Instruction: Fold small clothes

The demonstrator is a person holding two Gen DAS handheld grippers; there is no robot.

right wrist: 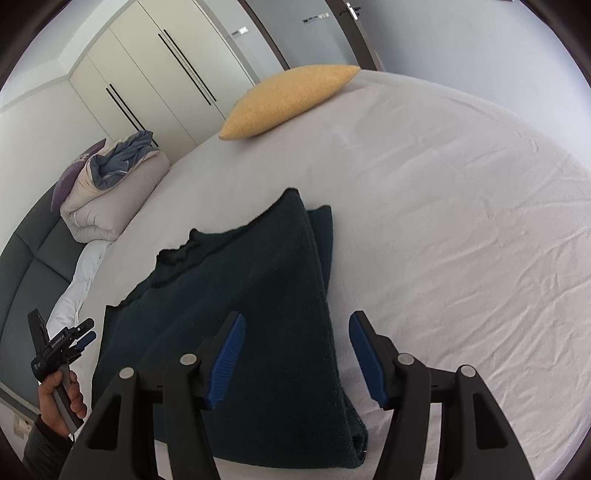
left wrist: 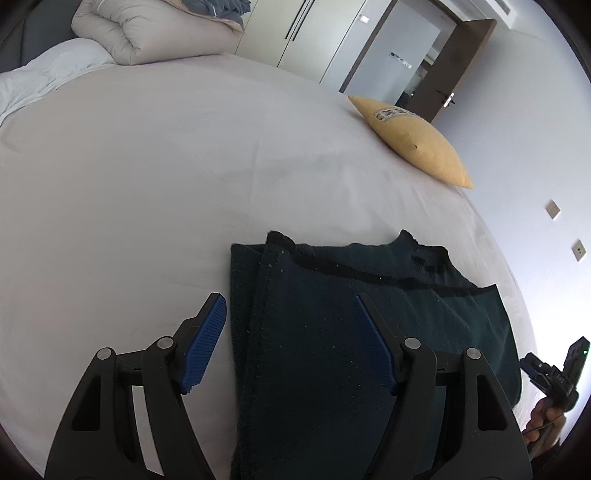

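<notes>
A dark green knitted garment [left wrist: 332, 332] lies partly folded on the white bed; it also shows in the right wrist view [right wrist: 266, 295]. One side is folded over the body, its collar at the far edge. My left gripper [left wrist: 291, 343] is open and empty, hovering over the garment's left folded edge. My right gripper [right wrist: 297, 358] is open and empty above the garment's right folded edge. The right gripper also appears at the far right of the left wrist view [left wrist: 550, 376], and the left gripper in a hand at the left of the right wrist view [right wrist: 62, 347].
A yellow cushion [left wrist: 413, 140] lies near the bed's far edge, also in the right wrist view [right wrist: 288, 99]. A rolled beige duvet [left wrist: 155, 29] with blue clothes sits at the head end [right wrist: 110, 192]. White wardrobes [right wrist: 159, 81] and a door stand beyond.
</notes>
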